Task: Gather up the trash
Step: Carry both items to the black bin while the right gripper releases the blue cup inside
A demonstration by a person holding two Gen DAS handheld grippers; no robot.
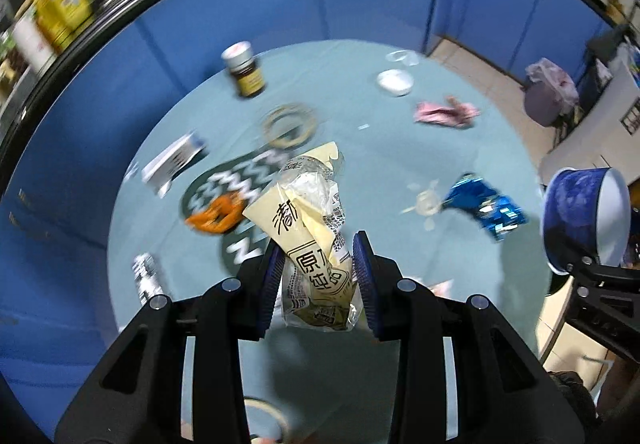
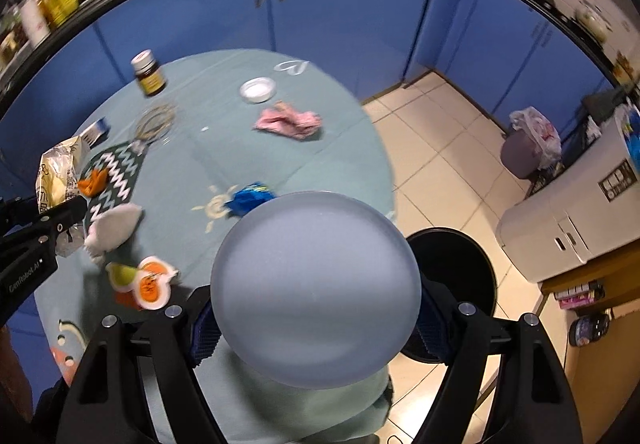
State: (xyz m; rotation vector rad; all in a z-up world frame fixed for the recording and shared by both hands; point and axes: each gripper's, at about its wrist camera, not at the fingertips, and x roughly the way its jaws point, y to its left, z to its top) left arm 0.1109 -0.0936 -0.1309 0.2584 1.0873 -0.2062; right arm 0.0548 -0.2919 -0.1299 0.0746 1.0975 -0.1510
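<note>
My left gripper (image 1: 318,276) is shut on a crumpled cream snack wrapper (image 1: 304,212) with black print, held above the round table (image 1: 380,164). From the right wrist view, the same wrapper (image 2: 56,168) and the left gripper (image 2: 60,212) show at the left edge. My right gripper (image 2: 316,324) is shut on a blue paper bowl (image 2: 316,288), whose rounded bottom faces the camera. That bowl (image 1: 584,212) appears at the right edge of the left wrist view. Loose on the teal cloth lie a blue foil wrapper (image 1: 486,206), a pink wrapper (image 1: 446,112) and an orange wrapper (image 1: 216,214).
A jar (image 1: 244,70), a tape ring (image 1: 288,124), a white lid (image 1: 395,81) and a small box (image 1: 172,160) stand on the table. A white tissue (image 2: 114,224) and a fruit-print wrapper (image 2: 144,280) lie nearer. A black round bin (image 2: 460,276) stands on the tiled floor.
</note>
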